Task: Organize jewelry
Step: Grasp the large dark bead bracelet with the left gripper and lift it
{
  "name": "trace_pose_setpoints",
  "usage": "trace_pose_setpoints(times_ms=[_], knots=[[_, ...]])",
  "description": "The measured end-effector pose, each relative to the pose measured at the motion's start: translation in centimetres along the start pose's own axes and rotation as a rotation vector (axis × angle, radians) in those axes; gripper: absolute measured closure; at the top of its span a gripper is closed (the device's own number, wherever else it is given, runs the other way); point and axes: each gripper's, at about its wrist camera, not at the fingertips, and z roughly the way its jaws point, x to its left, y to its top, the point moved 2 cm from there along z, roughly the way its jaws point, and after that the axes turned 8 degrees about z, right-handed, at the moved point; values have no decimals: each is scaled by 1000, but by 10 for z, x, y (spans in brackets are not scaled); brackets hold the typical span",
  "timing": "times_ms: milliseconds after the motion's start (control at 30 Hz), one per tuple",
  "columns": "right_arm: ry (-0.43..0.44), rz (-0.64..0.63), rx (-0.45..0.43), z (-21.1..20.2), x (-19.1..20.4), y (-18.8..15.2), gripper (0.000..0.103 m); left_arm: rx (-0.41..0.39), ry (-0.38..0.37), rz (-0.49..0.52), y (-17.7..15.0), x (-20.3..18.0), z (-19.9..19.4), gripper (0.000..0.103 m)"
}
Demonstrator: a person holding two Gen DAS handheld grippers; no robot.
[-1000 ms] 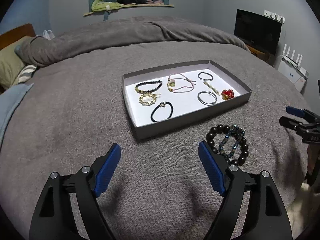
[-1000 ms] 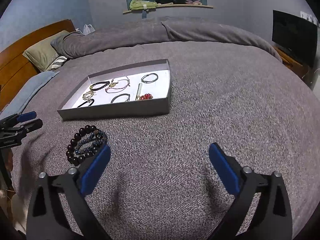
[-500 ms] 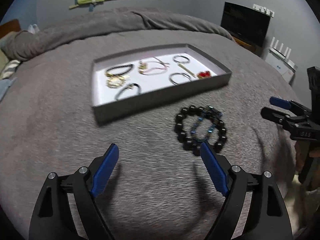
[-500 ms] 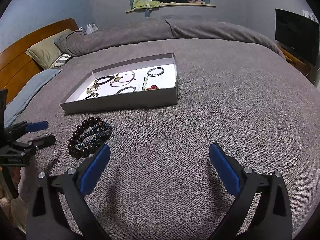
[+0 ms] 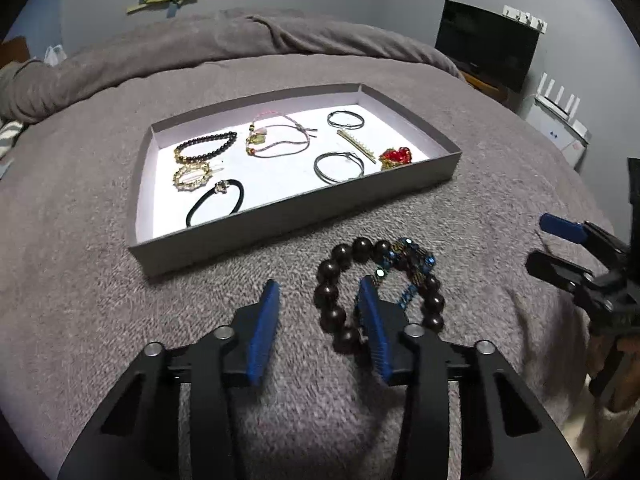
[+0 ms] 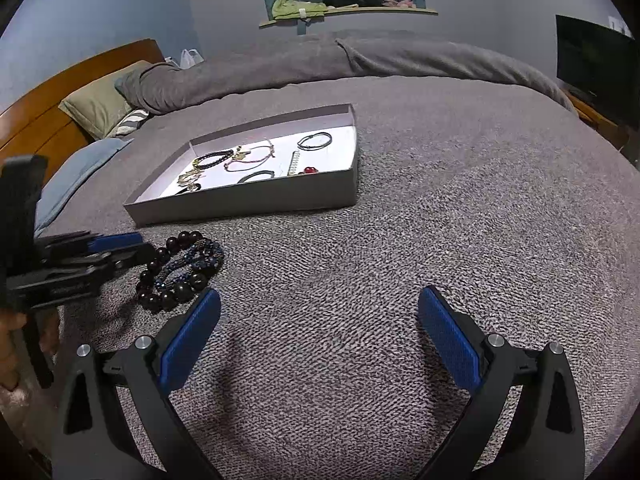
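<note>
A dark wooden bead bracelet (image 5: 336,280) lies on the grey bed cover with a blue beaded bracelet (image 5: 412,264) tangled in it; both show in the right wrist view (image 6: 176,276). My left gripper (image 5: 320,320) is low over them, half closed; its right finger sits inside the bead ring and its left finger outside. It also shows in the right wrist view (image 6: 120,250). My right gripper (image 6: 320,328) is wide open and empty over bare cover. A grey tray (image 5: 280,224) holds several bracelets, hair ties and clips.
The tray (image 6: 248,204) stands just beyond the bracelets. My right gripper shows at the right edge of the left wrist view (image 5: 560,248). Pillows and a wooden headboard (image 6: 48,100) lie far left; a TV (image 5: 486,44) stands far right.
My left gripper has moved forward and down onto the bead bracelet, and its jaws have narrowed from wide open. My right gripper has barely moved and stays open.
</note>
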Motion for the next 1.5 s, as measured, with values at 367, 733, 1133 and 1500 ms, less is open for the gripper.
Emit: trace_pose_setpoints(times_ms=[367, 733, 1133, 1500], knots=[[6, -1, 0, 2, 1, 0, 5, 68, -77, -48, -3, 7, 24, 85], [15, -13, -1, 0, 9, 0, 5, -63, -121, -67, 2, 14, -27, 88], [33, -58, 5, 0, 30, -2, 5, -177, -137, -55, 9, 18, -91, 88], [95, -85, 38, 5, 56, -6, 5, -243, -156, -44, 16, 20, -121, 88]])
